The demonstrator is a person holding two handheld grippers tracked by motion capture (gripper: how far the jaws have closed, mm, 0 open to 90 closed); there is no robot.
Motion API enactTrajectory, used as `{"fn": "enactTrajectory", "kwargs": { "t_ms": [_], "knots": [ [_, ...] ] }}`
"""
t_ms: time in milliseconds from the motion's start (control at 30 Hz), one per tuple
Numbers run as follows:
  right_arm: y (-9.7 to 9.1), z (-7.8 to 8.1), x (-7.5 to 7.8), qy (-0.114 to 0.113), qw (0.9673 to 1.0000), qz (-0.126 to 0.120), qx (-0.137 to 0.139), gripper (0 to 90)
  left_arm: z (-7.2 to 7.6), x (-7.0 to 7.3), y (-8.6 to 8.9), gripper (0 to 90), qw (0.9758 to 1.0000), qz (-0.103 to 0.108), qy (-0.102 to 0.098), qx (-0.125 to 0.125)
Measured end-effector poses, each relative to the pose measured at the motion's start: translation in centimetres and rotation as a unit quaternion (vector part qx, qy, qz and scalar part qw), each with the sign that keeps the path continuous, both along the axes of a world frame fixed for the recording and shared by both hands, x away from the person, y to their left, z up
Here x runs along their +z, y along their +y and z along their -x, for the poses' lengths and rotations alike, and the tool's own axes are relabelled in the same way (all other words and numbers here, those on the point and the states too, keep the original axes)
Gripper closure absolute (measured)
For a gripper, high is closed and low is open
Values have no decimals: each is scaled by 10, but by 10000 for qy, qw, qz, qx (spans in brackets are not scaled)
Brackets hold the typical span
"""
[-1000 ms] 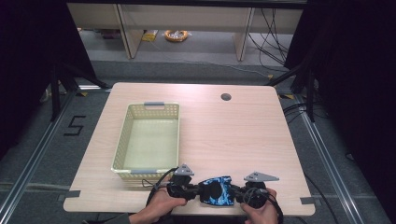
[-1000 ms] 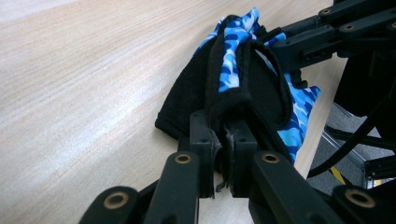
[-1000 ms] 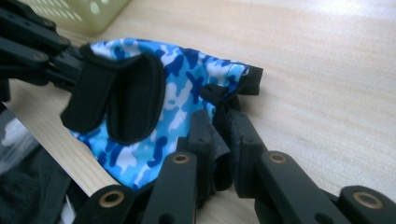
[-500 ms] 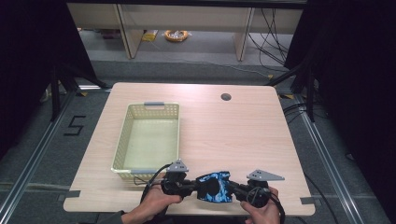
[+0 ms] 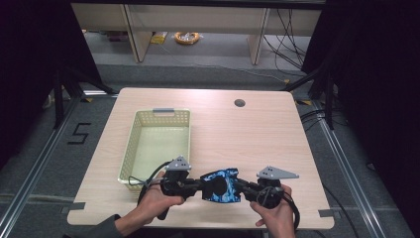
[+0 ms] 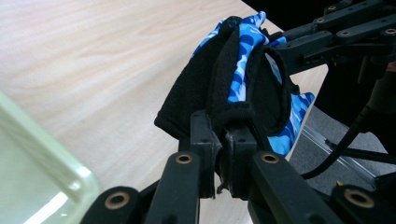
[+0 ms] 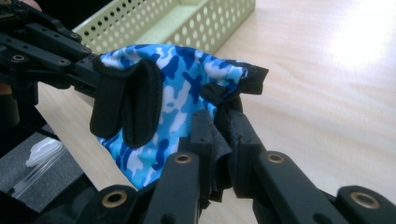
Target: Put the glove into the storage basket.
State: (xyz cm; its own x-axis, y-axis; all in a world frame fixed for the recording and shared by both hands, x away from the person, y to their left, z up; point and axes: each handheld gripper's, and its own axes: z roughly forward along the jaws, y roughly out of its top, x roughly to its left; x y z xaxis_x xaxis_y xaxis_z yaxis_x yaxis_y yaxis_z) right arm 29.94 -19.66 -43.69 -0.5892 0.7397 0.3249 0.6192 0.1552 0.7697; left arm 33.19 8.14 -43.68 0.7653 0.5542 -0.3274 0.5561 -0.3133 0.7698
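- Sitting left of centre on the tabletop (image 5: 257, 134), the pale green perforated basket (image 5: 157, 144) has its near rim partly hidden behind the left gripper (image 5: 195, 187).
- Left gripper: fingers (image 6: 204, 140) pinching a black edge of the blue camouflage glove (image 5: 221, 186); the hand (image 5: 154, 201) is cut off at the bottom edge.
- The glove hangs stretched between both grippers above the tabletop's near edge, blue-and-white camouflage fabric with black cuff and black strap loops; its fingertips are hard to make out.
- Right gripper (image 5: 243, 189): fingers (image 7: 243, 126) pinching the glove's other black edge.
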Motion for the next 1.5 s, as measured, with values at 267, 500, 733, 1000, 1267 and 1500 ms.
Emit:
{"fn": "enactTrajectory", "kwargs": {
  "t_ms": [267, 500, 733, 1000, 1267, 1500],
  "knots": [
    [18, -15, 17, -308, 9990, 175, 284, 829, -9, 15, 22, 843, 9999, 4, -36, 140],
    [45, -32, 37, -528, 9972, 291, 452, 829, -18, 29, 49, 842, 9989, 32, -136, 437],
    [78, -55, 54, -498, 9962, 324, 644, 829, -31, 35, 80, 842, 9968, 99, -52, 786],
    [107, -73, 56, -334, 9951, 439, 820, 829, -42, 32, 107, 843, 9951, 0, 79, 983],
    [134, -91, 49, -170, 9944, 484, 928, 829, -53, 25, 132, 839, 9931, -39, 294, 1130],
    [155, -102, 35, 17, 9940, 531, 959, 829, -61, 12, 148, 838, 9908, -94, 506, 1254]
  ]
}}
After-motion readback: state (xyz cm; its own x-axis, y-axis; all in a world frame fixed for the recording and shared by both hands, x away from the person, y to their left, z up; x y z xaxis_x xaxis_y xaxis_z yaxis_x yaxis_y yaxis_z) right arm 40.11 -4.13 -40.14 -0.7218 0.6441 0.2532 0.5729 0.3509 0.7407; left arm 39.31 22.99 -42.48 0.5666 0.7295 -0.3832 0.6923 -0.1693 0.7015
